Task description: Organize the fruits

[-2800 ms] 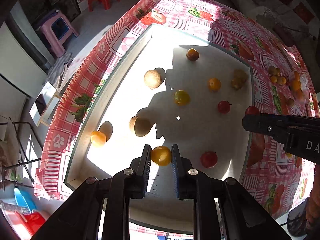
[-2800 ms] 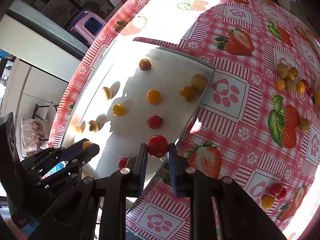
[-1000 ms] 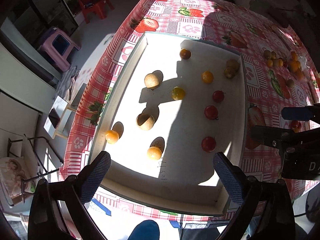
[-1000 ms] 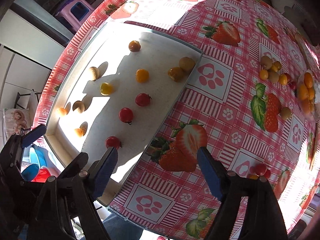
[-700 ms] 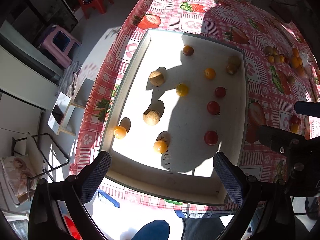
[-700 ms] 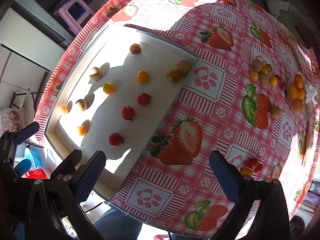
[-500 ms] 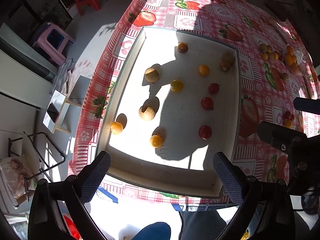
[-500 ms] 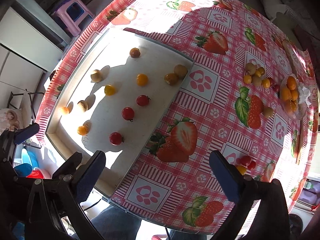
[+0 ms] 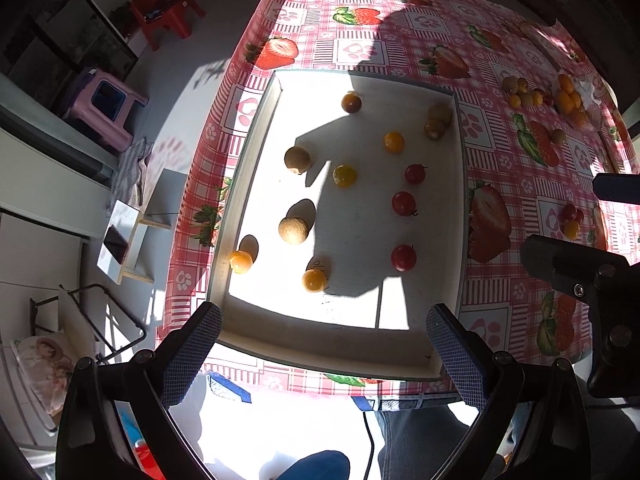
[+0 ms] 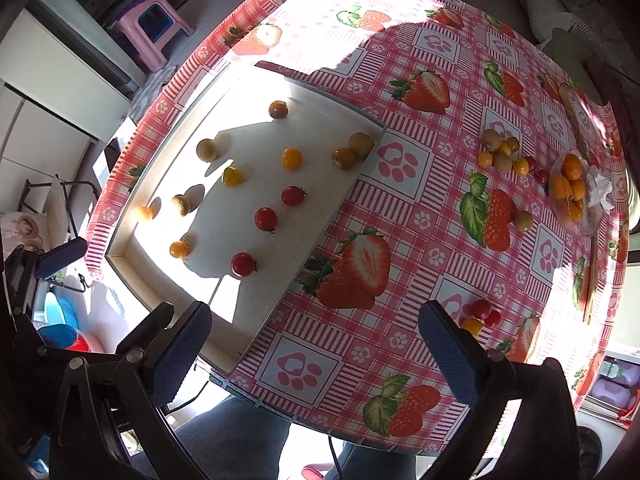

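Both grippers were held high over the worktop [image 10: 404, 216], which was covered in a red checked strawberry cloth. The left gripper [image 9: 322, 344] was seen with its jaws spread wide, nothing between them. The right gripper [image 10: 314, 342] had its jaws just opened to full width, also empty.

A shallow white tray [image 9: 460, 208] was placed at the worktop's near-left edge, partly in sunlight. Fruits were laid out in it, well apart. Three red cherry tomatoes [image 9: 404, 258] were lined in a row toward the tray's right wall. Two brown round fruits [image 9: 294, 230] were seen on the left half. Orange and yellow small fruits [image 9: 314, 280] were scattered around them, one orange fruit [image 9: 241, 261] near the left wall. Two brownish fruits [image 9: 438, 118] were touching in the far right corner.

Outside the tray, a loose cluster of yellow and green fruits [image 10: 502, 154] was left on the cloth at far right, beside a bag of orange fruits [image 10: 570, 190]. A small group of red and yellow tomatoes [image 10: 480, 314] lay just beside the right gripper's right finger in the right wrist view.
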Demonstrator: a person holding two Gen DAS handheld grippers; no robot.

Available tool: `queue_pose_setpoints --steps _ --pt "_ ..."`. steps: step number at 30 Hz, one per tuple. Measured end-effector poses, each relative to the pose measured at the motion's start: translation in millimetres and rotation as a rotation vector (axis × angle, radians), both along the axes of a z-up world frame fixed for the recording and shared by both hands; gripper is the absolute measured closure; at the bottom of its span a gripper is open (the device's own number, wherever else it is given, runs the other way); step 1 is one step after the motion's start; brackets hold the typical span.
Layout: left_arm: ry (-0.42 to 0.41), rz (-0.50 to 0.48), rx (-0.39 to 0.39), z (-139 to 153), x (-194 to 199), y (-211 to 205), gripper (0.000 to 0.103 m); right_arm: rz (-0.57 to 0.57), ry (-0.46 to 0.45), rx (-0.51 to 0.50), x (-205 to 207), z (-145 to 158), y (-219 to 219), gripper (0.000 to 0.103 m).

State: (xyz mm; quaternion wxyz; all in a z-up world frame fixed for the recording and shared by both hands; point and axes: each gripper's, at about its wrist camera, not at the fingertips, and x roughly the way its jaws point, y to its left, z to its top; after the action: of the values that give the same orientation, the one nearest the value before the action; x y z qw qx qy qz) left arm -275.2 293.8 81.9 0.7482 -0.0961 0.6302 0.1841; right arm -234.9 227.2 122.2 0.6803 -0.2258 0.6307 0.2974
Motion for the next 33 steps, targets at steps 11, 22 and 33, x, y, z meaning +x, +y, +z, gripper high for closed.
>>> queue_pose_setpoints --steps 11,22,33 --pt "-0.002 -0.017 0.019 5.9 -1.6 0.1 0.000 0.011 -0.035 0.003 1.1 10.8 1.0 0.000" --pt "-0.003 -0.017 0.030 8.0 -3.5 -1.4 0.000 0.021 -0.030 0.007 -2.0 10.5 3.0 0.000" --pt "0.000 -0.017 0.032 8.5 -4.8 -2.1 0.000 0.021 -0.028 0.011 -4.1 10.7 3.8 0.000"
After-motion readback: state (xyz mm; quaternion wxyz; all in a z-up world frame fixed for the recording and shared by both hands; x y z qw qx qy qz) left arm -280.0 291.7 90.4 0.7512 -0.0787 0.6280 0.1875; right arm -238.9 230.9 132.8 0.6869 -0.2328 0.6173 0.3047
